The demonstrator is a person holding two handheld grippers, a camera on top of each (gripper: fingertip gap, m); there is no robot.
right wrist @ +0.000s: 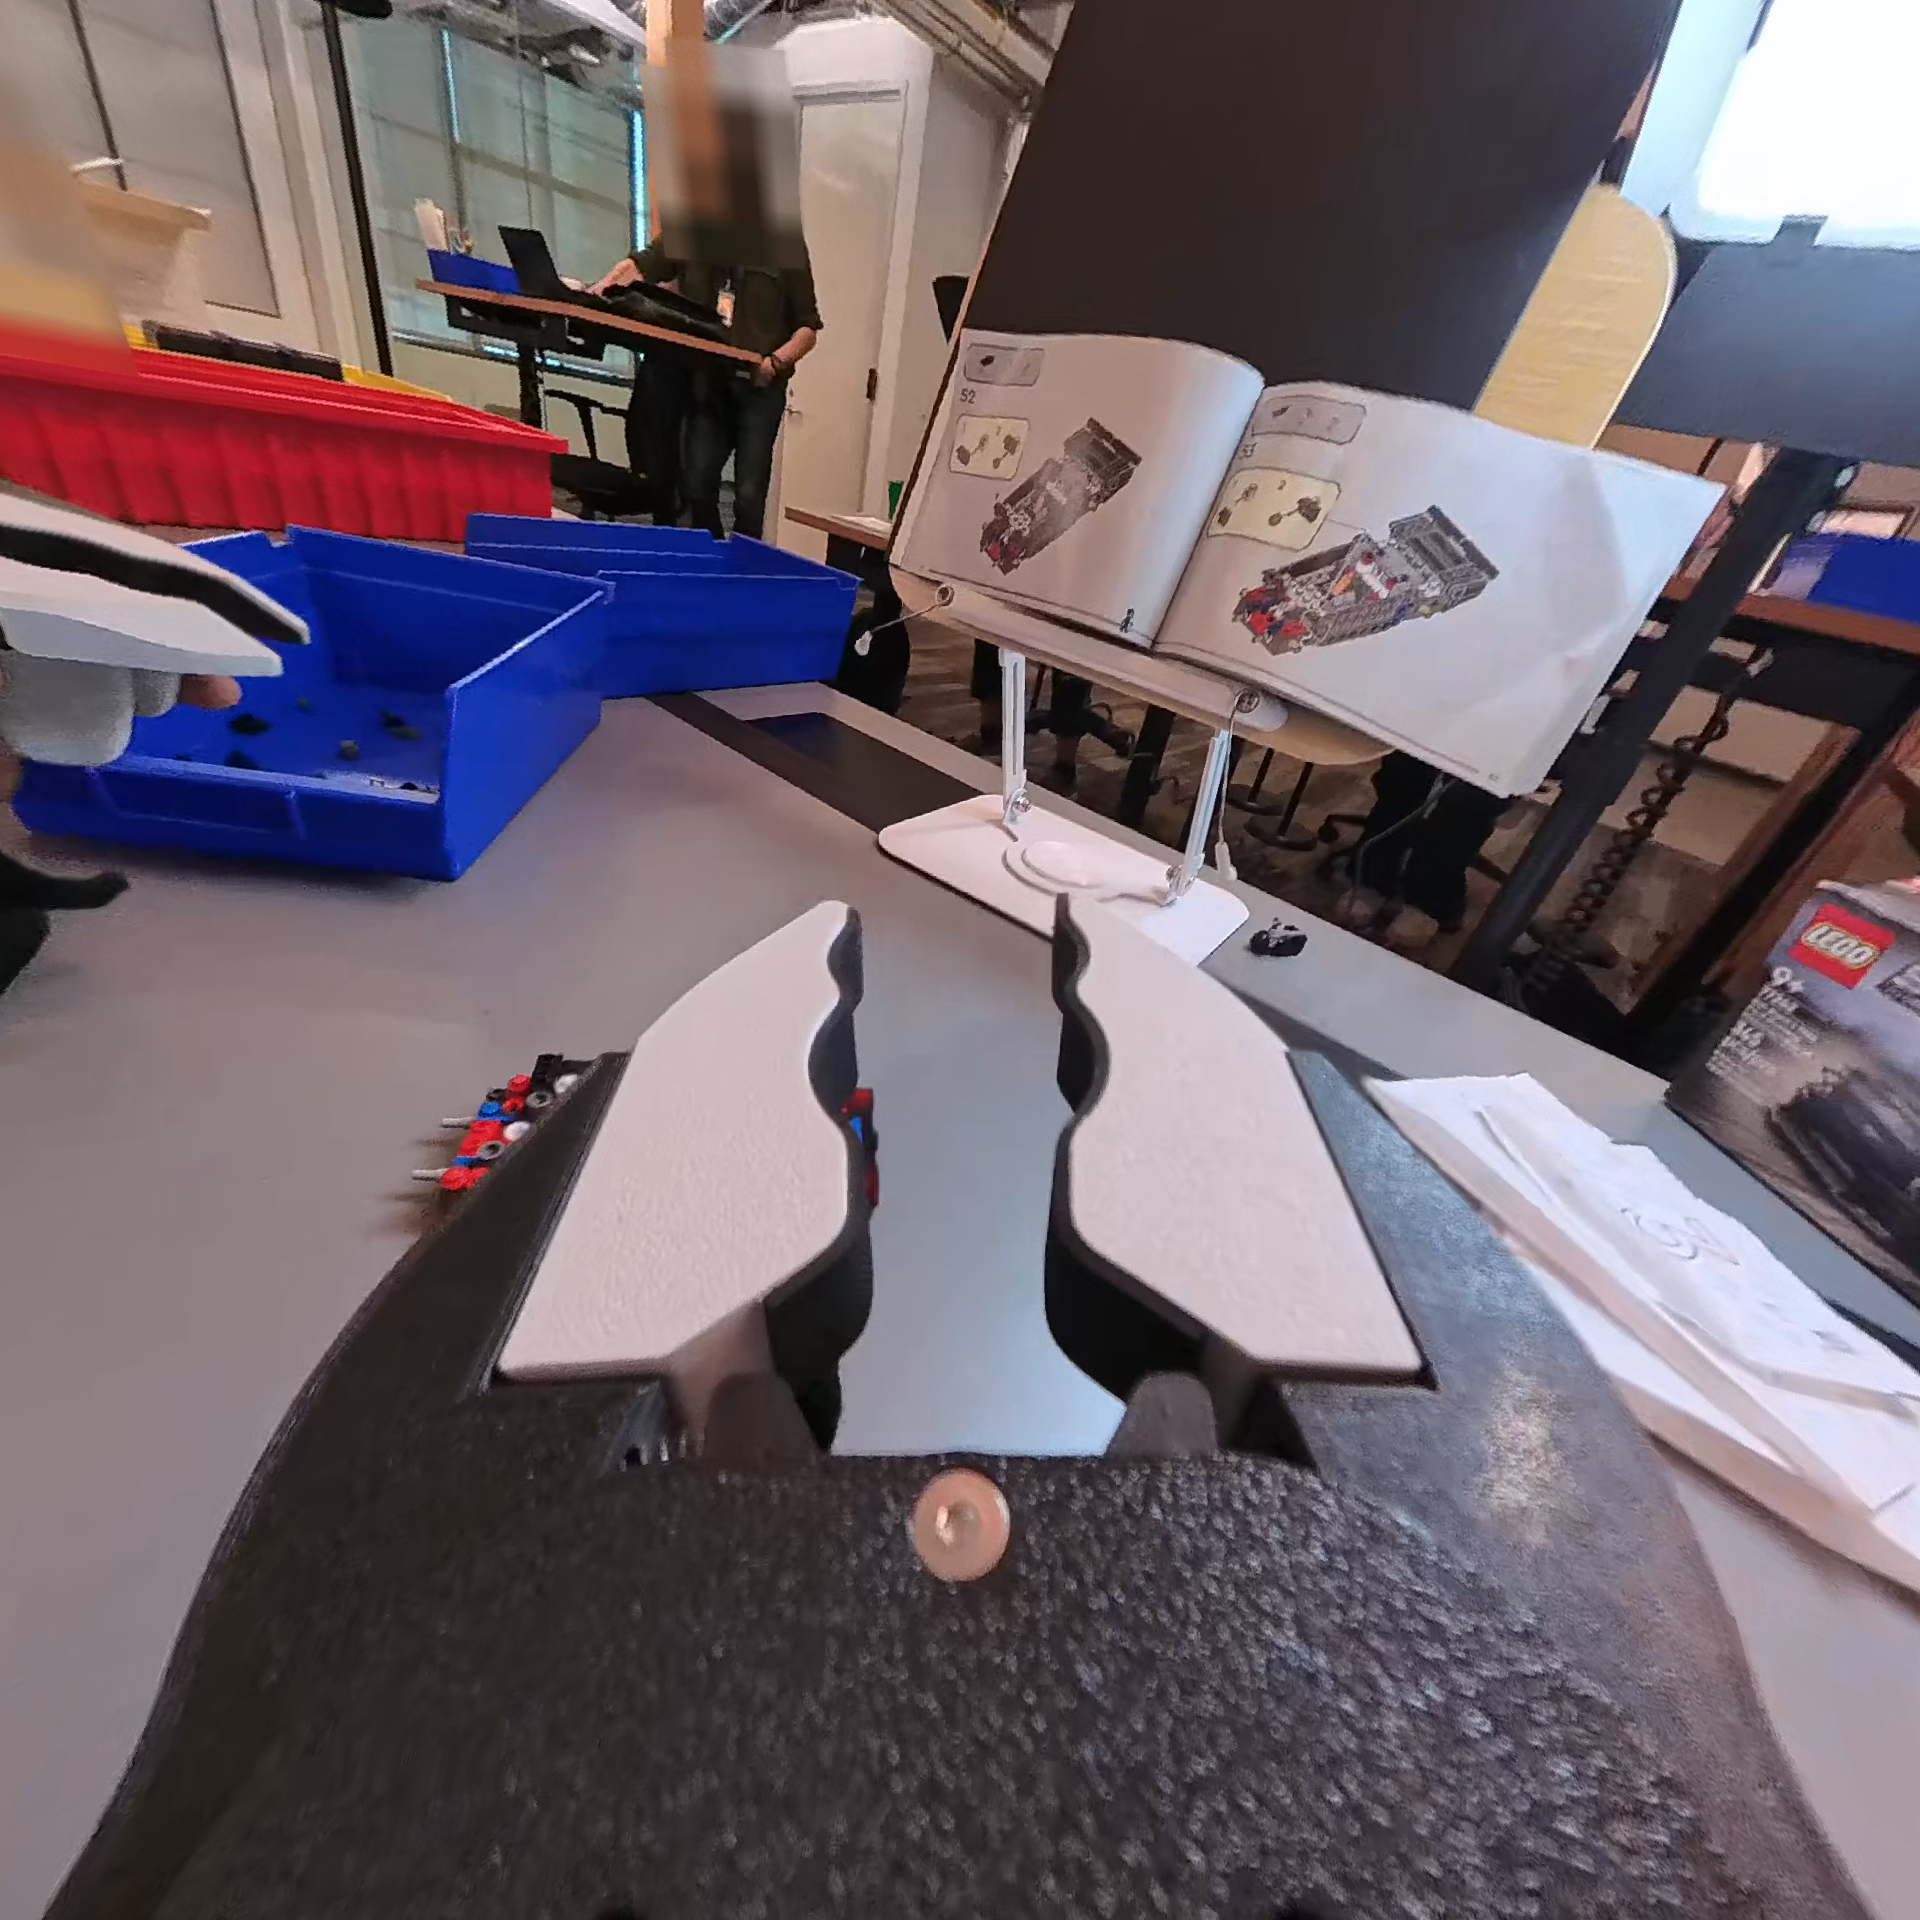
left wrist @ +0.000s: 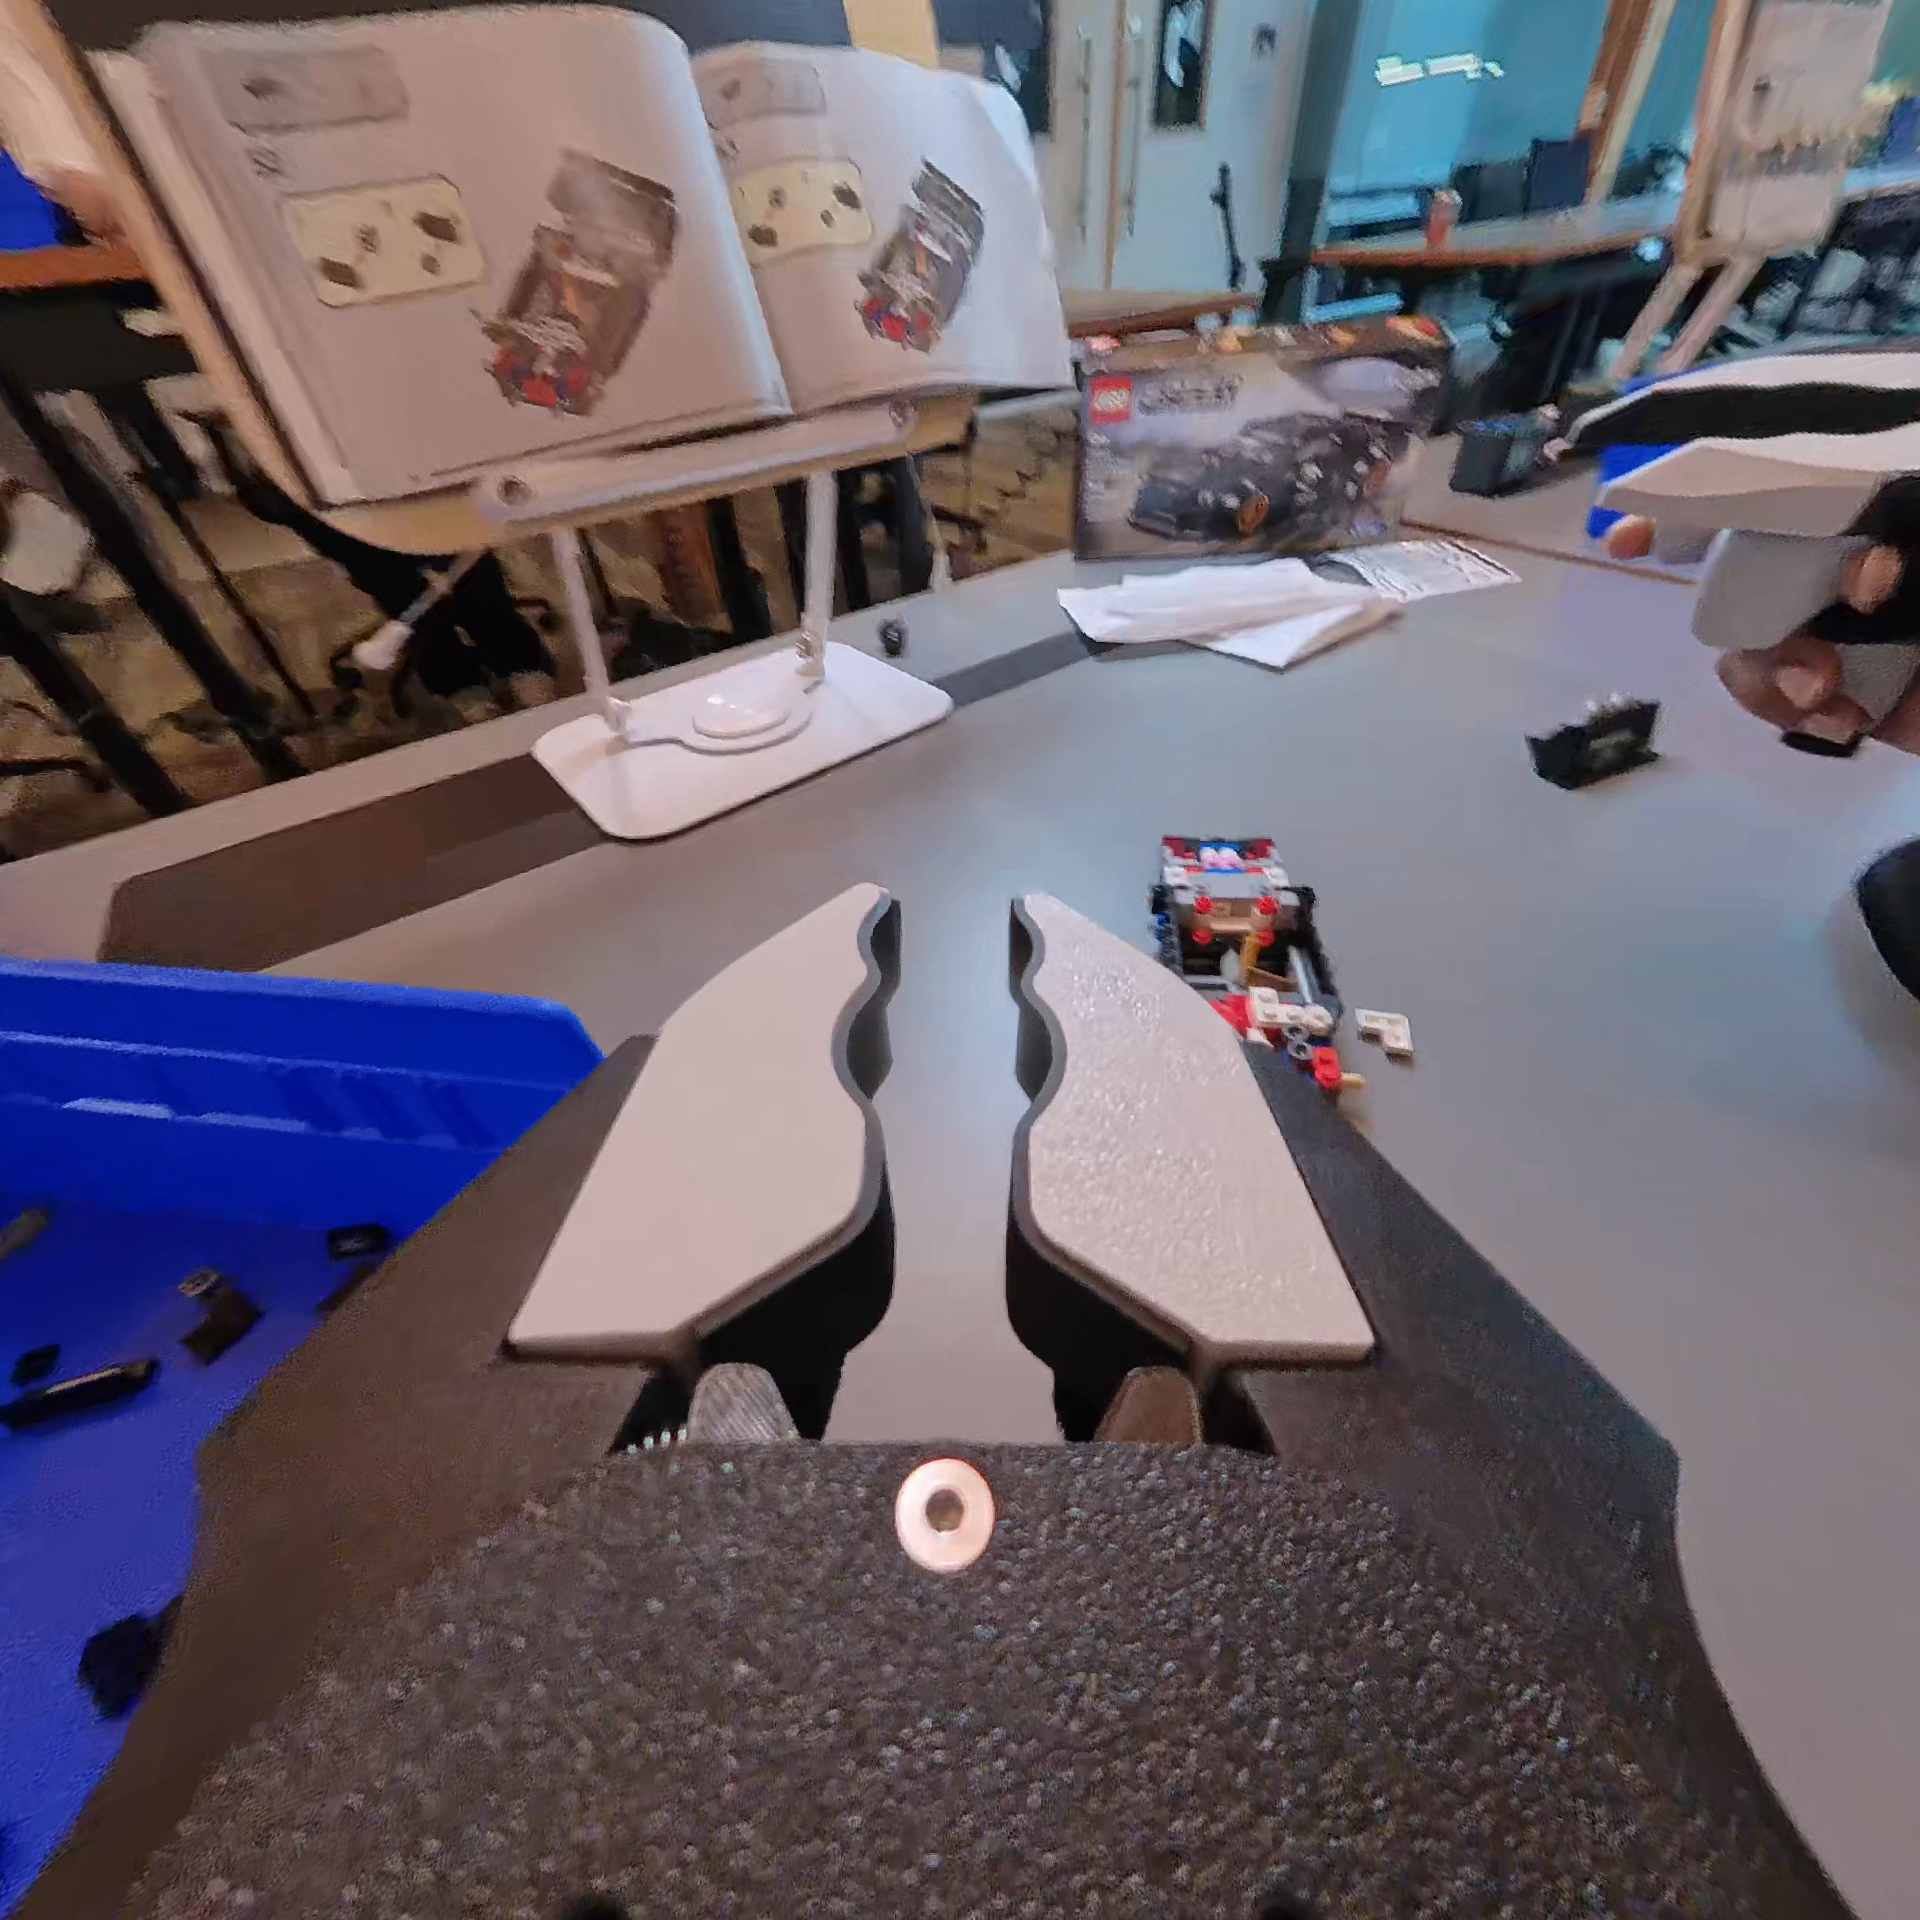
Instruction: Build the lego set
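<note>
Left gripper point(left wrist: 954, 914) released, jaws apart, nothing between, hovering over grey table point(left wrist: 1455, 1299). Right gripper point(right wrist: 956, 925) likewise released and empty. Part-built car point(left wrist: 1242, 951) lies on table just right of left gripper's fingertips; in right wrist view it sits mostly hidden under right gripper's left finger. Small white piece point(left wrist: 1384, 1031) just beside car. Black piece point(left wrist: 1593, 740) farther right, near hand point(left wrist: 1808, 686). Blue bin point(right wrist: 343, 717) holds loose dark pieces. Manual point(right wrist: 1278, 540) open on white stand point(right wrist: 1060, 862). Box point(left wrist: 1257, 436) and paper bags point(left wrist: 1226, 613) at back.

Left gripper point(left wrist: 954, 920) fingers parted, empty; right gripper point(right wrist: 956, 930) likewise.
</note>
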